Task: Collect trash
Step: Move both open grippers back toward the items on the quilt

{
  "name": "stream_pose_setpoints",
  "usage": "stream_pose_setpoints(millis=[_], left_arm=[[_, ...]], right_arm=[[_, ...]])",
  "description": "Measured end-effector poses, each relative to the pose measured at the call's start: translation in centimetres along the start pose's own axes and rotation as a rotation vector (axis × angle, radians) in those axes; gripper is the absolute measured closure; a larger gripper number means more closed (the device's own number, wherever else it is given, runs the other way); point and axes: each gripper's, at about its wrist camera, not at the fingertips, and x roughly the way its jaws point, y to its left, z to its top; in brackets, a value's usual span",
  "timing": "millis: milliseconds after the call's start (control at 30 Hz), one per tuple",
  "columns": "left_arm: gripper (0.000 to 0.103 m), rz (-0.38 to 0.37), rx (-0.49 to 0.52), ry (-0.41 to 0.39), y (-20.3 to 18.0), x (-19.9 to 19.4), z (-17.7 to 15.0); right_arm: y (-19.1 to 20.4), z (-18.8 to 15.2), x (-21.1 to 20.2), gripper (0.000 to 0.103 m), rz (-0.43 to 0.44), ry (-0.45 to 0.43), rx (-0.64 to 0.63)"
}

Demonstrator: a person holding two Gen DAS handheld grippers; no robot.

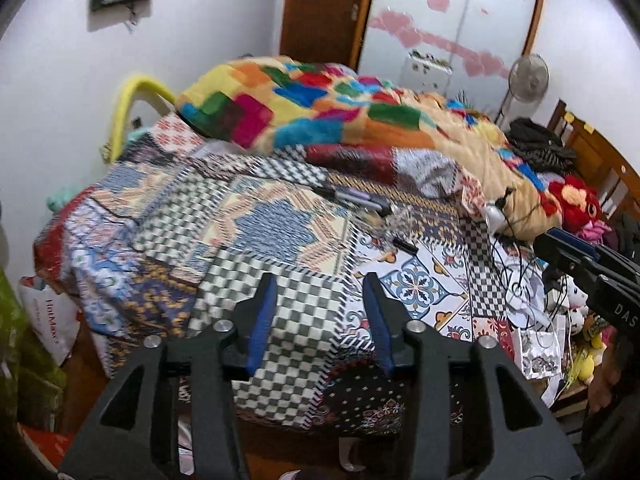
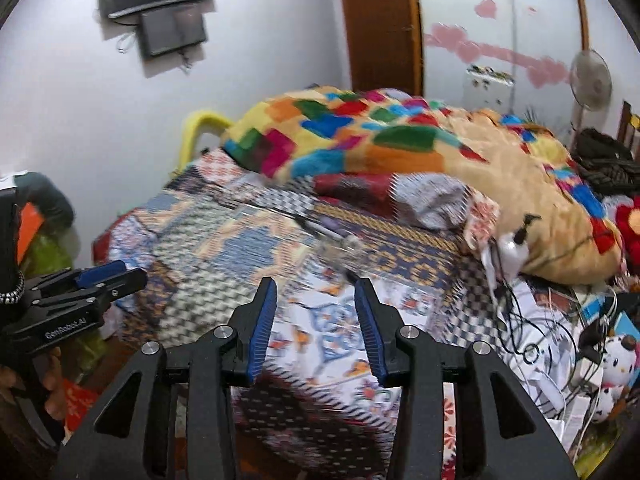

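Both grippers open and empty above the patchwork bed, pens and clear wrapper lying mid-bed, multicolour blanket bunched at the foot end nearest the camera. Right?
Not quite. The multicolour blanket is bunched at the far end of the bed, by the wardrobe, as the left wrist view shows. The rest holds: left gripper and right gripper are open and empty, and the pens and clear wrapper lie mid-bed.

Fleecy cloth blanket [image 1: 320, 108] – matt woven bedsheet [image 1: 208, 216], wood door [image 1: 320, 8].

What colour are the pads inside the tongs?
Blue pads on black tongs, clearest in the right wrist view.
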Motion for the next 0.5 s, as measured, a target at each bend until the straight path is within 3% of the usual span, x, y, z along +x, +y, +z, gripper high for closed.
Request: stream_pose_setpoints(millis=[33,100,500], left_arm=[[0.057,-0.007,0.006,0.011,-0.3,0.8,0.1],[0.057,-0.017,0.025,0.034,-1.0,2.9,0.3],[0.057,-0.051,0.066,0.134,-2.1,13.3,0.9]], right_arm=[[-0.7,-0.1,0.6,0.053,-0.005,0.012,0.012],[-2.2,-0.3,1.9,0.049,-0.014,0.031,0.045],[-5.3,0.8,11.9,0.048,0.041,0.133,0.115]])
